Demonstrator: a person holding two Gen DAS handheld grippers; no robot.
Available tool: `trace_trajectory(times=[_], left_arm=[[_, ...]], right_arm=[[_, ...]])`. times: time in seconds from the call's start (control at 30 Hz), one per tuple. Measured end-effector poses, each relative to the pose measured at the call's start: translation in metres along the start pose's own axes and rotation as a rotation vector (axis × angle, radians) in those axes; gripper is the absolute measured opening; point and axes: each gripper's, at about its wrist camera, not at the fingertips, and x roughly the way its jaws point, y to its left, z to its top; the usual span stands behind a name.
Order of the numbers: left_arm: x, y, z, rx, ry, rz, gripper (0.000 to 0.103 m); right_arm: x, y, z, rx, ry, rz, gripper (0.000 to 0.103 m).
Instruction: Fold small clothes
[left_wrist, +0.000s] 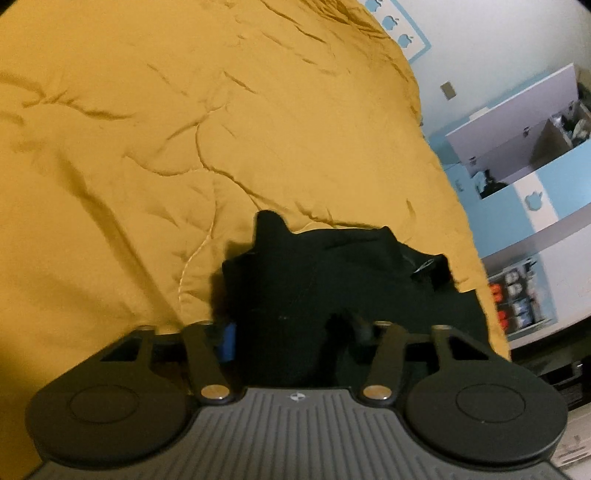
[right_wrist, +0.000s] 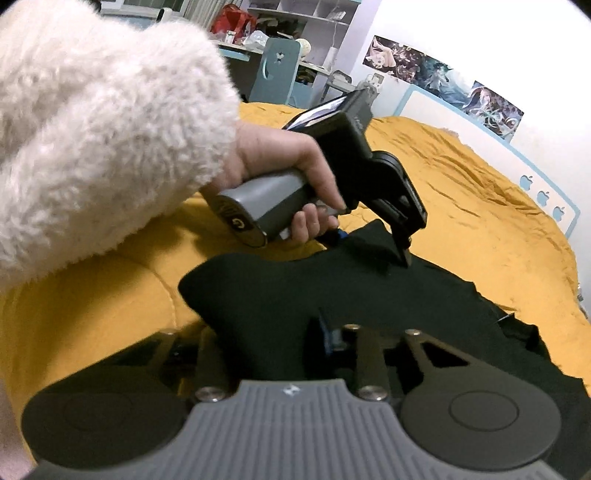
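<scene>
The right tool (right_wrist: 332, 332) sits lowest in its own view, its jaws drawn in on the near edge of the black garment (right_wrist: 369, 306), which lies spread on the yellow bedspread (right_wrist: 480, 206) with its length running across both tools. The left tool (right_wrist: 400, 251) pinches the far edge, where a corner stands lifted, so the fold runs far-to-near.
</scene>
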Motion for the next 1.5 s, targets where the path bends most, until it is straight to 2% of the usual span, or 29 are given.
trace_trajectory(times=[0.1, 0.17, 0.3, 0.4, 0.67, 0.73, 0.8, 1.13, 1.33, 1.5], left_arm=[[-0.007, -0.006, -0.001, 0.002, 0.003, 0.014, 0.023], [-0.010, -0.014, -0.001, 0.010, -0.002, 0.043, 0.021], [-0.019, -0.036, 0.001, 0.026, -0.023, 0.102, 0.020], [-0.027, -0.056, 0.006, 0.029, -0.036, 0.144, 0.019], [-0.026, -0.139, 0.019, 0.064, -0.064, 0.221, 0.017], [-0.021, -0.164, 0.019, 0.074, -0.076, 0.286, 0.016], [-0.011, -0.186, 0.021, 0.079, -0.075, 0.305, 0.016], [0.073, -0.300, 0.006, 0.179, -0.054, 0.263, 0.016], [0.141, -0.343, -0.016, 0.224, 0.000, 0.264, 0.016], [0.185, -0.370, -0.028, 0.265, 0.038, 0.269, 0.016]], right_arm=[[-0.003, -0.006, 0.001, 0.038, -0.003, 0.013, 0.011], [-0.005, -0.010, 0.003, 0.053, -0.001, 0.019, 0.007], [-0.016, -0.023, 0.005, 0.097, -0.013, 0.029, 0.001], [-0.027, -0.037, 0.006, 0.131, -0.027, 0.029, 0.000], [-0.070, -0.091, -0.002, 0.239, -0.074, -0.022, 0.000], [-0.081, -0.108, -0.006, 0.268, -0.082, -0.044, 0.000], [-0.092, -0.127, -0.013, 0.310, -0.090, -0.070, 0.000], [-0.140, -0.219, -0.074, 0.523, -0.115, -0.197, 0.000], [-0.157, -0.269, -0.128, 0.689, -0.101, -0.261, 0.000], [-0.160, -0.291, -0.167, 0.770, -0.087, -0.331, 0.000]])
